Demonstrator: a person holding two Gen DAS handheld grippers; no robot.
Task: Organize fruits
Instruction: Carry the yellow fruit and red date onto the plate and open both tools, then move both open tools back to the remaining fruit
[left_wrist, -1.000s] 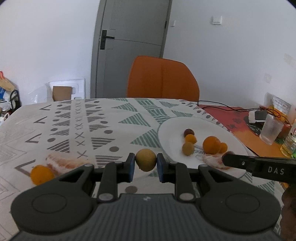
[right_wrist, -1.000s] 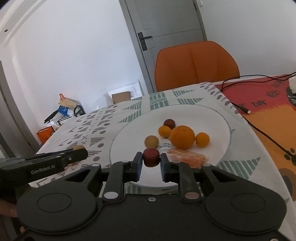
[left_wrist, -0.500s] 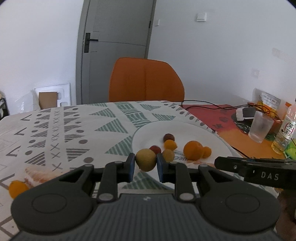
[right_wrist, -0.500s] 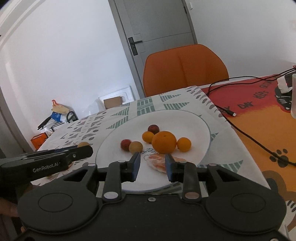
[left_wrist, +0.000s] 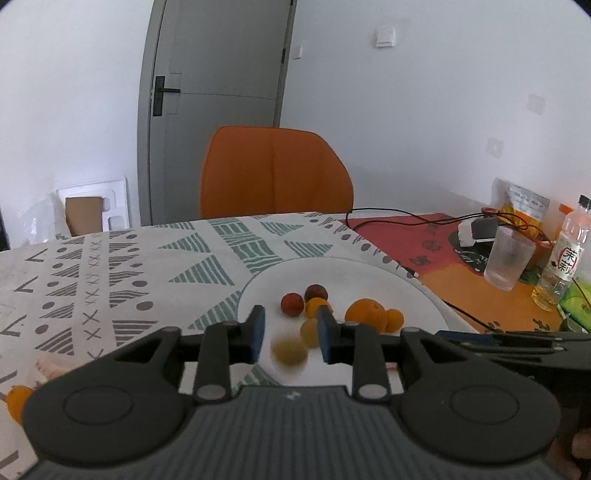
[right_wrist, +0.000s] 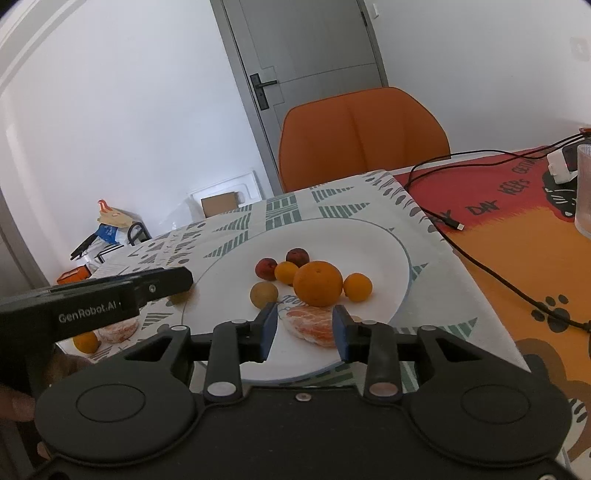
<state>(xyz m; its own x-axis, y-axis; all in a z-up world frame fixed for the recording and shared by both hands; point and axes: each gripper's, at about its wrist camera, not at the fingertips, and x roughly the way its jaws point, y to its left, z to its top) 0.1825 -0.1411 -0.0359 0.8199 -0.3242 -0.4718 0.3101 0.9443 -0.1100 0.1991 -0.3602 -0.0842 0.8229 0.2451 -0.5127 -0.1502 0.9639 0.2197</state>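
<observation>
Left wrist view: left gripper (left_wrist: 290, 336) gapes wide, a blurred greenish fruit (left_wrist: 289, 353) dropping onto the plate (left_wrist: 413, 291). Right gripper (right_wrist: 305, 332) spread empty around a peeled orange segment (right_wrist: 312, 326), soft, squashy; pinch its sides gently.

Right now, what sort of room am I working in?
Most likely a home dining room: a table under a patterned tablecloth, an orange chair pushed up to it, a grey interior door behind, a drinking glass.
</observation>
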